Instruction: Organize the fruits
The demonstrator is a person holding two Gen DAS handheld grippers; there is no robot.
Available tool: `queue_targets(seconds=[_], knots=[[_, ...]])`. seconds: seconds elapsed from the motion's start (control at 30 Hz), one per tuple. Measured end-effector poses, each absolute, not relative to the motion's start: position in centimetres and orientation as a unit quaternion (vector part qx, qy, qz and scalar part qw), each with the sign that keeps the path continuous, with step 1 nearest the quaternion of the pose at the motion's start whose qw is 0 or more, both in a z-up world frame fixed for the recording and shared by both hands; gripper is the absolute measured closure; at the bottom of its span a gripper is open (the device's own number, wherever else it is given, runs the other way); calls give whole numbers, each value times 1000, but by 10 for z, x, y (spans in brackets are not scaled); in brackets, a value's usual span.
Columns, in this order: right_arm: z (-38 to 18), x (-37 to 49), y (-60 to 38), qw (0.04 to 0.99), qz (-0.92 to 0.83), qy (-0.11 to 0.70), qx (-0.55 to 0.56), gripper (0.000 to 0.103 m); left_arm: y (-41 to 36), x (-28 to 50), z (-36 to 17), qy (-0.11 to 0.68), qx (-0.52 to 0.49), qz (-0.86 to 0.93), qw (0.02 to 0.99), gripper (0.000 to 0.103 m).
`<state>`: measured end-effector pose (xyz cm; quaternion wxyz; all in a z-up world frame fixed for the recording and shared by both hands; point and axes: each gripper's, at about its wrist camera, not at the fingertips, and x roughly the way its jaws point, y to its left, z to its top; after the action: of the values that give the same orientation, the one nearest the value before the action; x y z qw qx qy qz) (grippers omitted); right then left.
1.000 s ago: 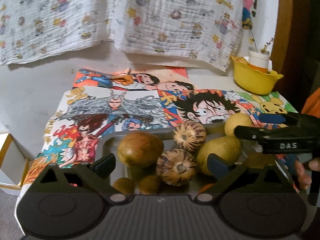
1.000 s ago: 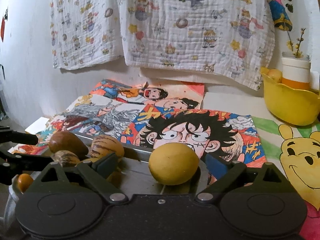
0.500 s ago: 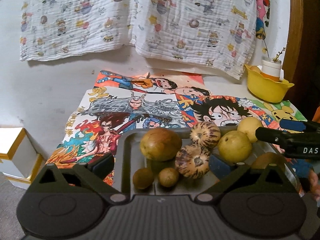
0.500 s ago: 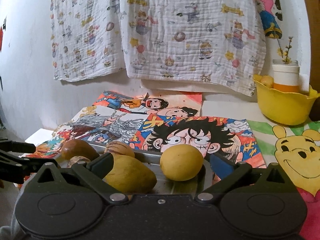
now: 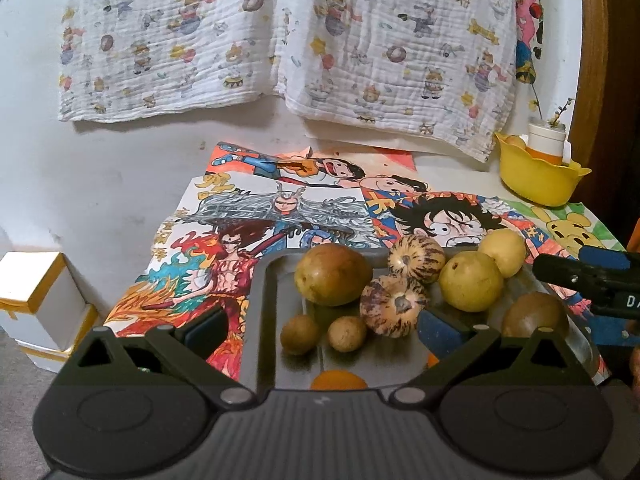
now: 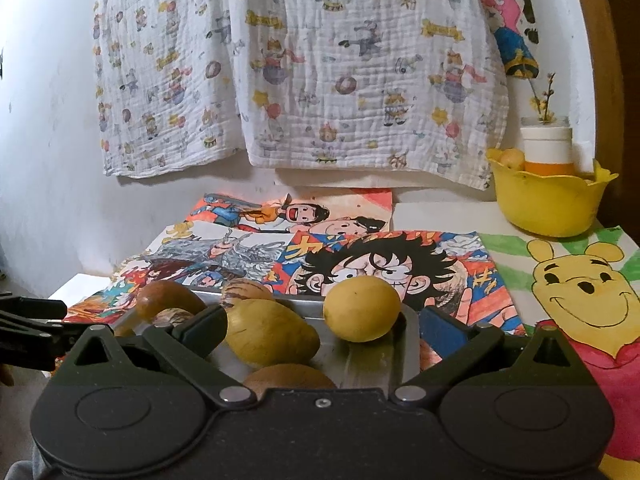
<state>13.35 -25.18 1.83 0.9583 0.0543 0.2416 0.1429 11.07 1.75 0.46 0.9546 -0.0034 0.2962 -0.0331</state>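
Both grippers are wide open and empty over the steel tray [image 5: 262, 312]. The right gripper [image 6: 322, 322] is nearest the yellow lemon-ish fruit [image 6: 362, 308] at the tray's far right corner, dead ahead, long axis crosswise. The left gripper [image 5: 324, 330] hovers over the near-left small brown fruits [image 5: 300, 334].

White wall [image 5: 120, 168], hanging printed cloth [image 5: 360, 40]; white boxes [image 5: 36, 304] on floor

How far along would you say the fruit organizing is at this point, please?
Little looks done: the fruits, among them a yellow round fruit and two striped fruits, sit mixed on the metal tray. Nothing is in hand: the right gripper and left gripper are open and empty. The yellow bowl holds just one fruit; sorting remains.
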Motion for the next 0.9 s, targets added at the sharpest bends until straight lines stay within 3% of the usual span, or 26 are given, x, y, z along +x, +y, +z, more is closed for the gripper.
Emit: queue_targets(seconds=[0.9], knots=[[30, 62, -247, 977, 114, 178, 37, 1, 16, 56, 7, 277, -1, -10, 961, 1]])
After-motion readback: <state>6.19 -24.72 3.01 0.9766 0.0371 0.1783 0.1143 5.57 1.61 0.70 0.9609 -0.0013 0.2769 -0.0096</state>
